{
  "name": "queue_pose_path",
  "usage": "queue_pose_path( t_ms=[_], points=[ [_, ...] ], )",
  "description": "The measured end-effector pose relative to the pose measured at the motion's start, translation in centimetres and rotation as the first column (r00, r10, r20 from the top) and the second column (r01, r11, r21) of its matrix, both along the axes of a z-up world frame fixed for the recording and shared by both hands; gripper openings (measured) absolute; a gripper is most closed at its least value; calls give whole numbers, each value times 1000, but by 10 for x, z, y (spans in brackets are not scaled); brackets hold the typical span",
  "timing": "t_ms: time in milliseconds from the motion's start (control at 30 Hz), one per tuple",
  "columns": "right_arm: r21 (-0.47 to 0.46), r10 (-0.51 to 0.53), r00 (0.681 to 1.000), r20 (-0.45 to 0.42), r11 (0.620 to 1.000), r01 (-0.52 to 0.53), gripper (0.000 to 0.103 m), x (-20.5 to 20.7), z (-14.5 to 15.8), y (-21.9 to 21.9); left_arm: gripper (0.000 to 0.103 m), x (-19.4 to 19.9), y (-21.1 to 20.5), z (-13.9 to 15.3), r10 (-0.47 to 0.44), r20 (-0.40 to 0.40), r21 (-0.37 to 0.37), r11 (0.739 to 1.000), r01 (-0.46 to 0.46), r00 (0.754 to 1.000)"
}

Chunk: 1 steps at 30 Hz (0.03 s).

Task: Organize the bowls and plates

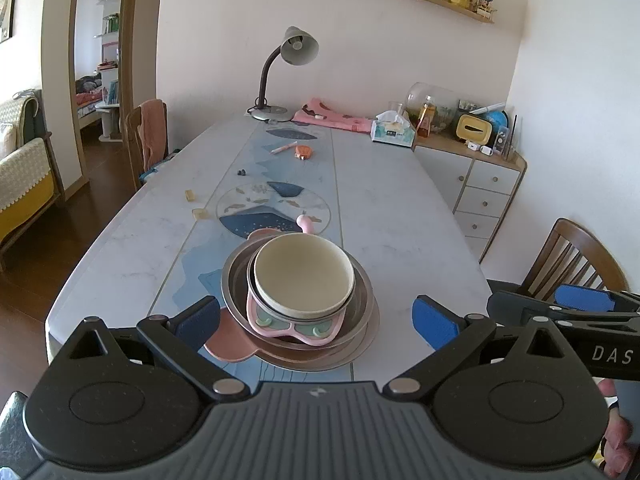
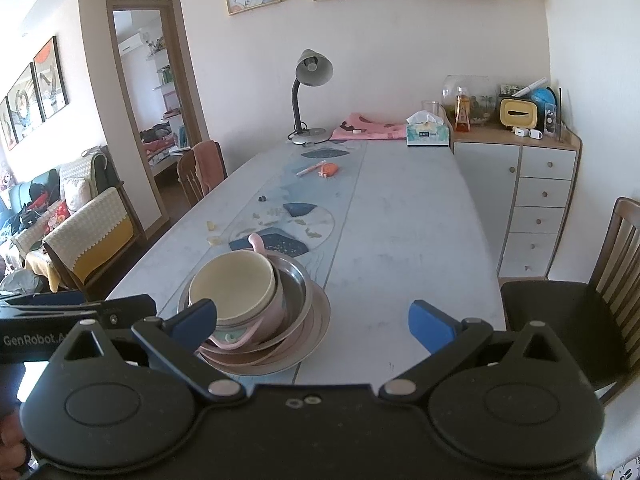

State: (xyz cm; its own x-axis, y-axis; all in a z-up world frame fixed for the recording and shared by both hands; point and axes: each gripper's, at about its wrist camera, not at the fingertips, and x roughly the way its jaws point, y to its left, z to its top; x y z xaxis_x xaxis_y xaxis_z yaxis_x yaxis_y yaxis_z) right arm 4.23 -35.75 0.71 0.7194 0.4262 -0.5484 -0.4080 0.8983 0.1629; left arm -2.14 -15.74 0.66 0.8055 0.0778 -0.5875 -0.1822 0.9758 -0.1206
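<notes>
Marble-look table [image 1: 392, 216] fills both views, blue patterned runner [image 1: 280, 168] down its middle. Far left, wooden chair [image 1: 140, 140] with pink cloth over its back, pushed up to the table edge. Small yellowish bits [image 1: 199, 213] on the table left of the runner. Left gripper [image 1: 316, 316] has fingers spread wide, empty, hovering just in front of the dish stack. Stack sits on the runner near the close end of the table: cream bowl [image 1: 304, 270] on top, nested in a pink bowl [image 1: 296, 326] with green feet, that in a steel bowl [image 1: 236, 292], all on pink plates [image 1: 228, 344] at the bottom. Pink handle [image 1: 305, 222] pokes up behind the stack. Farther back, desk lamp [image 1: 298, 46], pink cloth and tissue box [image 1: 393, 131] at the far end. Right gripper [image 2: 312, 320] also wide open, holding nothing; in its view the stack lies left of centre, with the left finger pad [image 2: 196, 318] overlapping the cream bowl rim, contact unclear. White drawer cabinet [image 2: 538, 208] by the wall, dark chair [image 2: 576, 316] far right.
</notes>
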Motion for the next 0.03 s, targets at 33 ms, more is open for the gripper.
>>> queue_pose_path(
  t_ms=[33],
  points=[
    [-1,0,1000,0,1000,0,103,0,0,0,103,2,0,0,1,-2,0,1000,-1,1000]
  ],
)
